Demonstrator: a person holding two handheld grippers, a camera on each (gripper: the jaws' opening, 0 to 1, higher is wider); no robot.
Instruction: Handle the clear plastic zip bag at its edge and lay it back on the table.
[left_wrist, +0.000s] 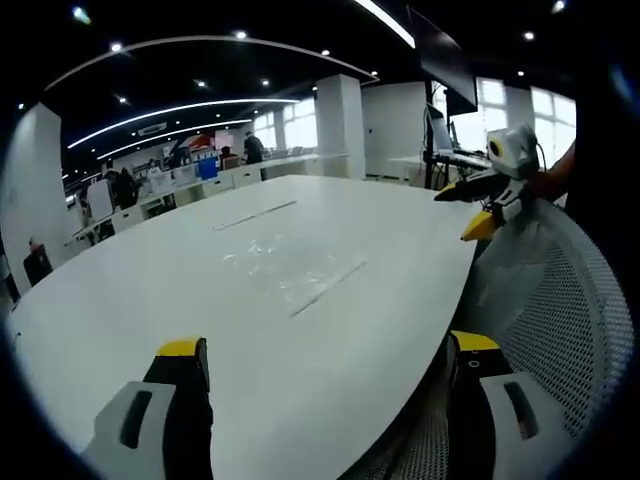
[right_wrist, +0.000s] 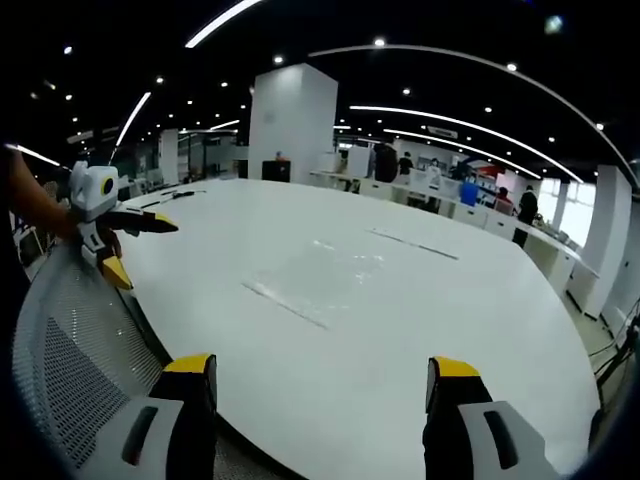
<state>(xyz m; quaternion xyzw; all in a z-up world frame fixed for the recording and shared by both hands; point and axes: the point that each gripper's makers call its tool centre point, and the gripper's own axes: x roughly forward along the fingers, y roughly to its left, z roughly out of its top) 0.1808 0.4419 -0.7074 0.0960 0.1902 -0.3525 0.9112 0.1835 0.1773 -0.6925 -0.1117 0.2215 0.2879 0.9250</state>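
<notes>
The clear plastic zip bag (left_wrist: 285, 262) lies flat on the white table (left_wrist: 150, 300), hard to make out but for its glints and its straight zip edge. My left gripper (left_wrist: 328, 345) is held open over the near table edge, short of the bag, with nothing between its yellow-tipped jaws. In the same view my right gripper (left_wrist: 472, 208) hangs open at the table's right edge. In the right gripper view the bag (right_wrist: 340, 275) rests mid-table ahead of the open, empty right gripper (right_wrist: 322, 365). My left gripper (right_wrist: 135, 247) is open at the left.
A grey mesh chair back (left_wrist: 560, 310) stands against the table edge beside my grippers, also visible as the chair back (right_wrist: 80, 370). A person's hand (right_wrist: 30, 205) holds the left gripper. Beyond the table are white pillars (right_wrist: 290, 120), desks and people.
</notes>
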